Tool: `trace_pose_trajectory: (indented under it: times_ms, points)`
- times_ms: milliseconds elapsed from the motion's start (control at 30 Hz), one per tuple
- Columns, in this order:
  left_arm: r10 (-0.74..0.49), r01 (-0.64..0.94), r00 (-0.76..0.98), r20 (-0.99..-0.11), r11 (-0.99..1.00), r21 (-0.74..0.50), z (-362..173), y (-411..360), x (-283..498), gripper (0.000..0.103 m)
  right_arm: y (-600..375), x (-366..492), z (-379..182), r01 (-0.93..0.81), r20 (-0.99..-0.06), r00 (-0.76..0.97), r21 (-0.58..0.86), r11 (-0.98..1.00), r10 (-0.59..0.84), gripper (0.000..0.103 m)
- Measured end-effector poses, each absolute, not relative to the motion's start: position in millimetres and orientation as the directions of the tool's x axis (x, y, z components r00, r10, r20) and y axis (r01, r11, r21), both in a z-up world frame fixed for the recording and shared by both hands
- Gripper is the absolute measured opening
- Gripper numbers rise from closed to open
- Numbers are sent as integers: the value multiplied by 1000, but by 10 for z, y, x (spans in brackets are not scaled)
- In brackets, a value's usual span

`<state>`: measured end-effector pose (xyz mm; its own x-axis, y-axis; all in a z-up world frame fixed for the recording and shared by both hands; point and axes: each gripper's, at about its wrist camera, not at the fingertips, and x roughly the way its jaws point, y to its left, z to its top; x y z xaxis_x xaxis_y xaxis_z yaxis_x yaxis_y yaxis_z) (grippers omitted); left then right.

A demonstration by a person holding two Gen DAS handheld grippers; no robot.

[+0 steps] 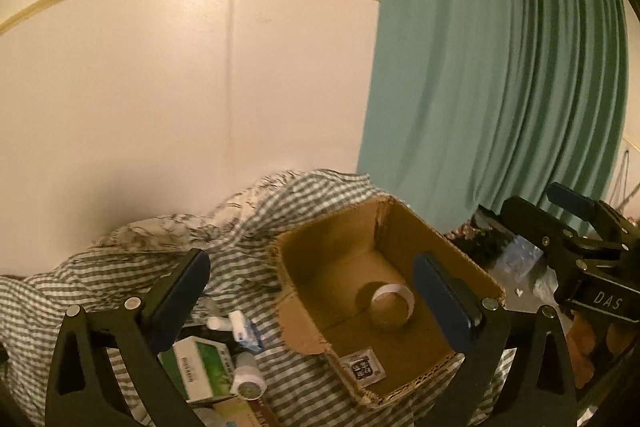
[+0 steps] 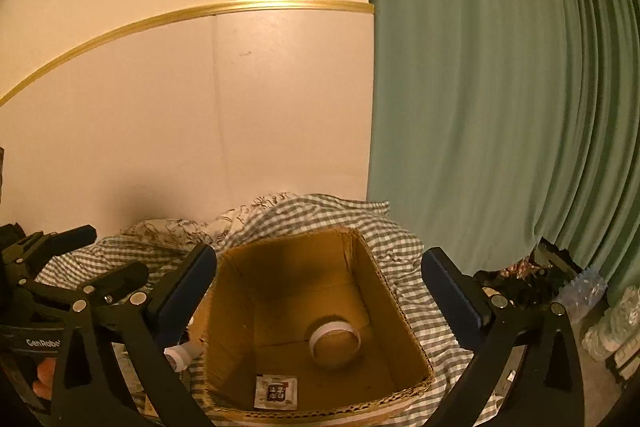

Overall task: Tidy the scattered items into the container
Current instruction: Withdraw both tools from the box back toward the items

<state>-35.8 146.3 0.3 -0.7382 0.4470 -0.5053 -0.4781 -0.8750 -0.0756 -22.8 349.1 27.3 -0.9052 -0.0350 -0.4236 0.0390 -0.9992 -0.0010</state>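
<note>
We see the cardboard box (image 2: 320, 311) on the checked cloth (image 1: 120, 267); inside already lie a tape roll (image 2: 335, 343) and a small sachet (image 2: 276, 391). Left outside are a green carton (image 1: 202, 367), a white bottle (image 1: 248, 379) and a tube (image 1: 236, 325). Our left claw (image 1: 312, 291) and right claw (image 2: 320, 291) both stand wide apart, empty. We read "DAS" and "GenRobo"; the sachet's print is unreadable.

You've got a brown cardboard box (image 2: 372, 291) on grey-and-white checked cloth (image 1: 248, 227), a green-and-white carton (image 1: 200, 367) beside it, teal curtain (image 1: 480, 67) and cream wall (image 1: 160, 67) behind.
</note>
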Motion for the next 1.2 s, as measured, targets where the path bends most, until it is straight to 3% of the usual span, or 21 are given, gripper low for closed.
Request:
trace_pose_trajectory:
  times_ms: [700, 1200]
  points:
    - [236, -251, -853, -466, -967, -30, 443, 469, 26, 103, 2828, 284, 657, 93, -342, -937, -66, -993, -65, 103]
    - [104, -130, -892, -441, -991, 31, 472, -157, 131, 103, 2347, 433, 720, 156, -322, -938, -73, -985, -125, 103]
